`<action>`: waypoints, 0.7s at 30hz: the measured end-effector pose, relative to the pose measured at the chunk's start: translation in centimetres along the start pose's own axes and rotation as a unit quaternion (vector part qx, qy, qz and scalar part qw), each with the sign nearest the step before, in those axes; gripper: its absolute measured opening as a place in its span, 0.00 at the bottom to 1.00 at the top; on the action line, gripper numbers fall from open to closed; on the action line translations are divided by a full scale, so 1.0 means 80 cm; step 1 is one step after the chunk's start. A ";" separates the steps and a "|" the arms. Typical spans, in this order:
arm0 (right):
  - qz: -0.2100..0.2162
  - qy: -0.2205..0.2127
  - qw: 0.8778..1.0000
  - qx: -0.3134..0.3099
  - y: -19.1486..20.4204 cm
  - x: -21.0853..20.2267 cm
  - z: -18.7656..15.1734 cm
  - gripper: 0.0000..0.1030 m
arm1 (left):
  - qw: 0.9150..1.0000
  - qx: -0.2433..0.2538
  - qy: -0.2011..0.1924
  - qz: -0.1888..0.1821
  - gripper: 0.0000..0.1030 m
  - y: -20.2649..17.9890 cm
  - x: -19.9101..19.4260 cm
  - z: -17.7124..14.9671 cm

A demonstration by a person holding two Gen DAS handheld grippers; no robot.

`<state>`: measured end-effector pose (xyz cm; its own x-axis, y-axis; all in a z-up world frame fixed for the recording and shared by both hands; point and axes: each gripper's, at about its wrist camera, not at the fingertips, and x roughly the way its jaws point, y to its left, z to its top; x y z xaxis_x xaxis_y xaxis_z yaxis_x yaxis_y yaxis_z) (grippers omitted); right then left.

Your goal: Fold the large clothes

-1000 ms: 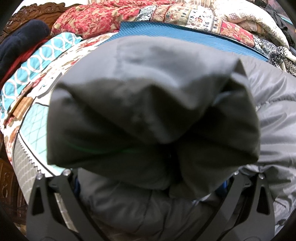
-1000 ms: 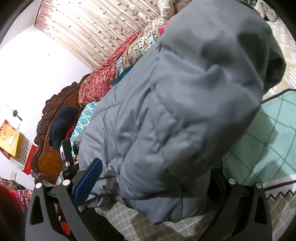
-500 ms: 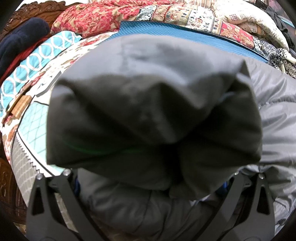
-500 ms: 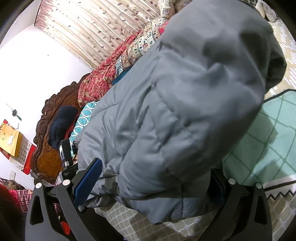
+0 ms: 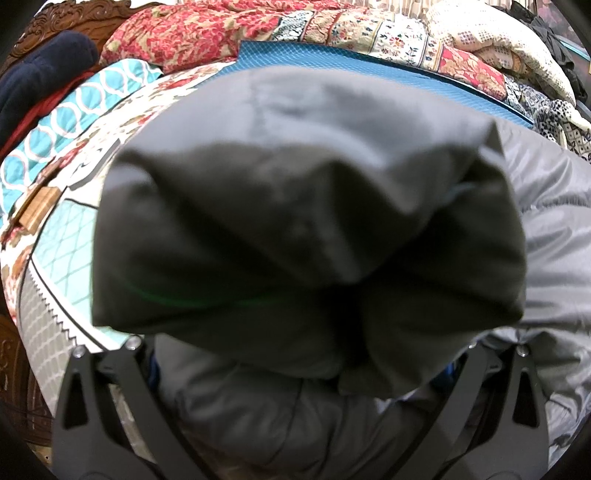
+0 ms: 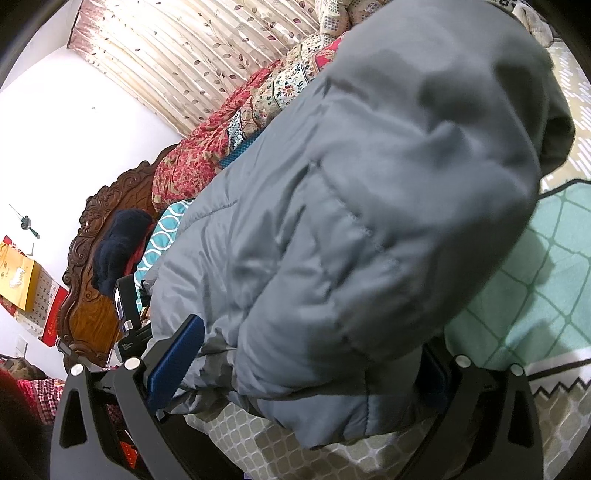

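Nothing moved; grey puffer jacket (image 6: 351,221) bunched, quilted.

We observe the right gripper (image 6: 295,373) clamped on a bunched fold of the grey padded jacket (image 6: 362,206), which lies on the patterned bedspread (image 6: 517,295) below the carved wooden headboard (image 6: 92,295).

Jacket (image 6: 351,221) grey, quilted. Quilt (image 5: 207,33) red floral, upper frame. Mat (image 5: 369,66) blue, diamond texture. Bedcover (image 6: 535,288) mint, lattice lines, zigzag border. Curtain (image 6: 192,55) cream, leaf print. Headboard (image 6: 92,295) carved brown wood. Tool pad (image 6: 177,358) blue.
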<state>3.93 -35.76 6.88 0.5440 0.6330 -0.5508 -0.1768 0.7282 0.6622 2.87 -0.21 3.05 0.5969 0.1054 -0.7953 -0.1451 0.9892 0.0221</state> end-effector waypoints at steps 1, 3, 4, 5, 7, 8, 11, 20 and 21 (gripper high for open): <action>-0.001 0.001 1.000 -0.001 0.001 0.001 0.000 0.78 | 1.000 0.000 0.000 0.000 0.96 0.000 0.000 0.000; -0.003 0.002 1.000 -0.003 0.004 0.002 0.000 0.78 | 1.000 -0.002 -0.001 -0.002 0.96 0.001 0.000 0.001; -0.004 0.002 1.000 -0.004 0.005 0.003 0.000 0.78 | 1.000 -0.003 -0.001 -0.004 0.96 0.001 0.000 0.001; -0.005 0.002 1.000 -0.005 0.006 0.003 0.000 0.78 | 1.000 -0.004 -0.001 -0.005 0.96 0.001 -0.001 0.001; -0.008 0.002 1.000 -0.007 0.009 0.004 -0.001 0.78 | 1.000 -0.007 -0.002 -0.010 0.96 0.002 -0.002 0.000; -0.010 0.002 1.000 -0.009 0.011 0.004 -0.001 0.78 | 1.000 -0.009 -0.002 -0.013 0.96 0.002 -0.002 0.000; -0.014 0.000 1.000 -0.008 0.014 0.004 -0.003 0.78 | 1.000 -0.012 -0.003 -0.019 0.96 0.003 -0.003 -0.001; -0.075 -0.006 0.997 0.030 0.026 -0.005 -0.004 0.78 | 0.999 -0.011 0.019 -0.048 0.96 0.011 -0.008 0.008; -0.086 -0.007 0.996 0.033 0.028 -0.008 -0.005 0.78 | 0.998 -0.012 0.024 -0.054 0.96 0.014 -0.009 0.009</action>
<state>2.85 -34.39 8.52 0.5727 0.4962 -0.6525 -0.0260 0.8065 0.5906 2.85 0.93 4.12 0.5724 -0.0076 -0.8199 -0.1010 0.9917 -0.0797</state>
